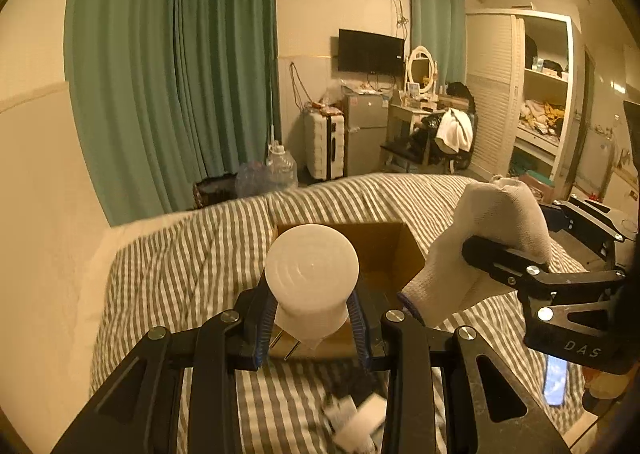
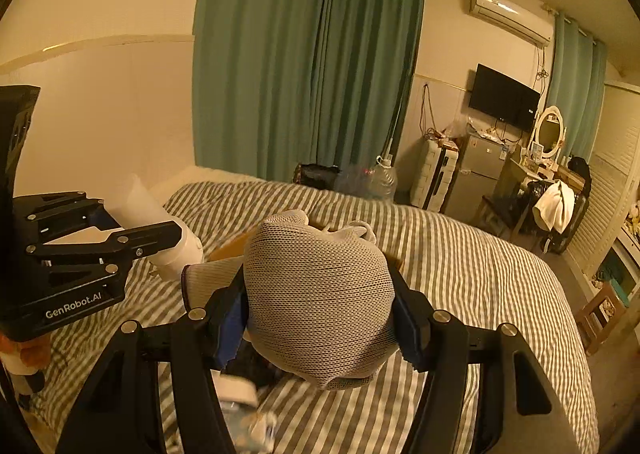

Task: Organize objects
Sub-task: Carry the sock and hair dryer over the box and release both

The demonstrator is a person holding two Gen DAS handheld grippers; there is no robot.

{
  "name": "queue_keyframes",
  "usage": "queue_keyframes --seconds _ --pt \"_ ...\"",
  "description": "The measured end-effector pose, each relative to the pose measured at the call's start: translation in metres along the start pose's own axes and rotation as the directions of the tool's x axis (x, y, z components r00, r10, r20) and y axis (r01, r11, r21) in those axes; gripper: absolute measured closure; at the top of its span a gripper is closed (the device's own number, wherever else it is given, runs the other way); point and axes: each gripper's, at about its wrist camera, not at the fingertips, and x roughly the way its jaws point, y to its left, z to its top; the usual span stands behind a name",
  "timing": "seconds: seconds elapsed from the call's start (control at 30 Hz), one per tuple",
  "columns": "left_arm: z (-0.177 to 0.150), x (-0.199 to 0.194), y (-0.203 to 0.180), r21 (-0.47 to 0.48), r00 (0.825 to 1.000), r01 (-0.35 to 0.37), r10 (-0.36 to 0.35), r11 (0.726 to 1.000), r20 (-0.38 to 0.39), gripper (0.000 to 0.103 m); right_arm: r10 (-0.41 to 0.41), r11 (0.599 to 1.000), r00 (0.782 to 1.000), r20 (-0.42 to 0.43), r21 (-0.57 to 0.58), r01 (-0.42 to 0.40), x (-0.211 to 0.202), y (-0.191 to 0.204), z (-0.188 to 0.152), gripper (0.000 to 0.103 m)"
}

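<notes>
My left gripper is shut on a white plastic bottle, held end-on above an open cardboard box that sits on the striped bed. My right gripper is shut on a bundled white knit glove; in the left wrist view this glove hangs just right of the box. In the right wrist view the left gripper and the bottle show at the left, and the glove hides most of the box.
The grey-and-white striped duvet covers the bed. Small white and dark items lie on it below my left gripper, and a phone lies at the right. Green curtains, a suitcase, a fridge and a wardrobe stand beyond the bed.
</notes>
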Motion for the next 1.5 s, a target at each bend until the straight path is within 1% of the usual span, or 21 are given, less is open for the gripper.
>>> queue_keyframes --seconds 0.17,0.27,0.4,0.6,0.77,0.87,1.0,1.2,1.3,1.37,1.4,1.47,1.5 --pt "0.02 0.029 -0.004 0.046 0.999 -0.044 0.042 0.998 0.026 0.07 -0.014 1.0 1.0 -0.008 -0.001 0.014 0.035 -0.014 0.025 0.041" --pt "0.028 0.057 -0.005 0.062 0.999 -0.042 0.042 0.997 0.007 0.07 -0.029 1.0 0.999 -0.022 -0.003 0.029 0.057 -0.021 0.035 0.041" --pt "0.034 0.096 -0.003 0.057 0.999 -0.05 0.051 0.997 -0.016 0.07 -0.041 0.999 0.998 -0.052 -0.004 0.041 0.091 -0.033 0.043 0.041" --pt "0.03 0.162 -0.005 0.069 0.994 -0.053 0.059 0.996 -0.094 0.07 -0.044 0.999 0.991 -0.127 0.003 0.044 0.152 -0.052 0.038 0.041" --pt "0.021 0.199 -0.003 0.067 0.988 -0.044 0.053 0.997 -0.145 0.07 -0.028 0.999 0.983 -0.182 0.016 0.031 0.19 -0.06 0.023 0.041" --pt "0.017 0.214 0.001 0.058 0.985 -0.047 0.056 0.997 -0.163 0.07 -0.019 1.0 0.979 -0.205 0.014 0.022 0.204 -0.062 0.014 0.041" --pt "0.01 0.224 0.005 0.057 0.982 -0.044 0.054 0.997 -0.181 0.07 -0.014 1.0 0.973 -0.23 0.009 0.016 0.216 -0.061 0.003 0.041" --pt "-0.001 0.23 0.002 0.078 0.979 -0.022 0.037 0.997 -0.201 0.07 -0.009 1.0 0.967 -0.256 0.008 0.011 0.226 -0.058 -0.011 0.041" --pt "-0.003 0.227 0.003 0.076 0.975 -0.017 0.033 0.997 -0.221 0.07 -0.012 1.0 0.963 -0.271 0.015 0.017 0.226 -0.06 -0.013 0.037" --pt "-0.002 0.22 0.001 0.074 0.974 -0.004 0.02 0.997 -0.224 0.067 -0.002 1.0 0.964 -0.266 0.015 0.006 0.22 -0.061 -0.012 0.035" --pt "0.0 0.216 0.0 0.072 0.974 -0.004 0.02 0.997 -0.224 0.065 0.005 1.0 0.965 -0.262 0.017 0.0 0.216 -0.06 -0.011 0.032" --pt "0.002 0.208 -0.001 0.066 0.975 -0.008 0.022 0.998 -0.223 0.044 0.002 1.0 0.97 -0.244 0.021 0.003 0.204 -0.061 -0.007 0.027" --pt "0.002 0.202 0.0 0.06 0.975 -0.01 0.023 0.998 -0.221 0.038 -0.001 1.0 0.973 -0.232 0.022 0.006 0.197 -0.061 -0.004 0.023"
